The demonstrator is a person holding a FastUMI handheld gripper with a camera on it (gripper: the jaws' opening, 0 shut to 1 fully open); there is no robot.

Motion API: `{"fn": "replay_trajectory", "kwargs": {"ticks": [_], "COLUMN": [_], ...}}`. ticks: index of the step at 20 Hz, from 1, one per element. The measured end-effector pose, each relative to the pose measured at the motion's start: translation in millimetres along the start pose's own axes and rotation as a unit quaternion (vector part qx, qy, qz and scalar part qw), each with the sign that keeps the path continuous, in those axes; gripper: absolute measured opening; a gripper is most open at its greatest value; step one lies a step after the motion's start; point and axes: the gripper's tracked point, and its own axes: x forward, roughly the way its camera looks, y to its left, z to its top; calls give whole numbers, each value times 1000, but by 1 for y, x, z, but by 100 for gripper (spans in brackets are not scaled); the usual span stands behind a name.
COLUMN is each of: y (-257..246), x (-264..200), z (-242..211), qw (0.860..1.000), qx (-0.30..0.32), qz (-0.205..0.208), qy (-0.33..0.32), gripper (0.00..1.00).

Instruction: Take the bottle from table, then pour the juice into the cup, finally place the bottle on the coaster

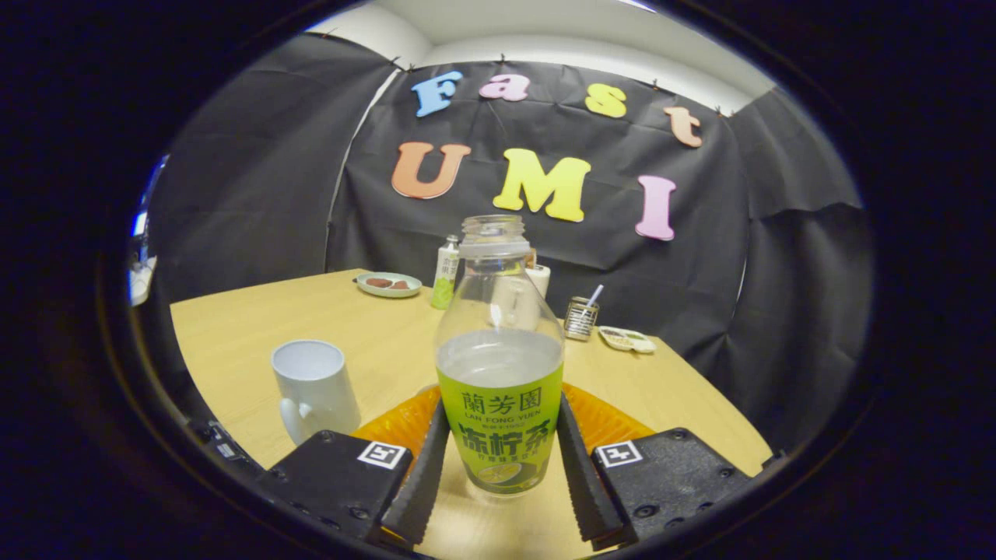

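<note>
Bottle [499,365] stands uncapped on the table [233,327], between my fingers [416,482]; my gripper [498,474] flanks its label, though I cannot tell if both press. Half full, smooth, thin-walled: I judge it slippery, best held low. Coaster [615,424] lies just behind, cup [311,385] left, clutter beyond.

I work in a staged recording booth, not a real home: black cloth [257,179] hangs pinned as walls around a pale wooden worktop [233,327], with a plain white ceiling [560,31] showing above the drapes.
</note>
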Motion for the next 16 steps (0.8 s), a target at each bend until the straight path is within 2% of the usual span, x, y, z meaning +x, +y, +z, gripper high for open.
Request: {"fn": "replay_trajectory", "kwargs": {"ticks": [3,7,11,16], "y": [-4,-3,-7,-4], "x": [1,4,9,9], "z": [15,39,62,71], "qw": [995,980,950,923], "qx": [-92,-193,-295,-366], "qz": [-25,-50,-90,-107], "qy": [-4,-21,-43,-44], "gripper": [74,75,74,74]}}
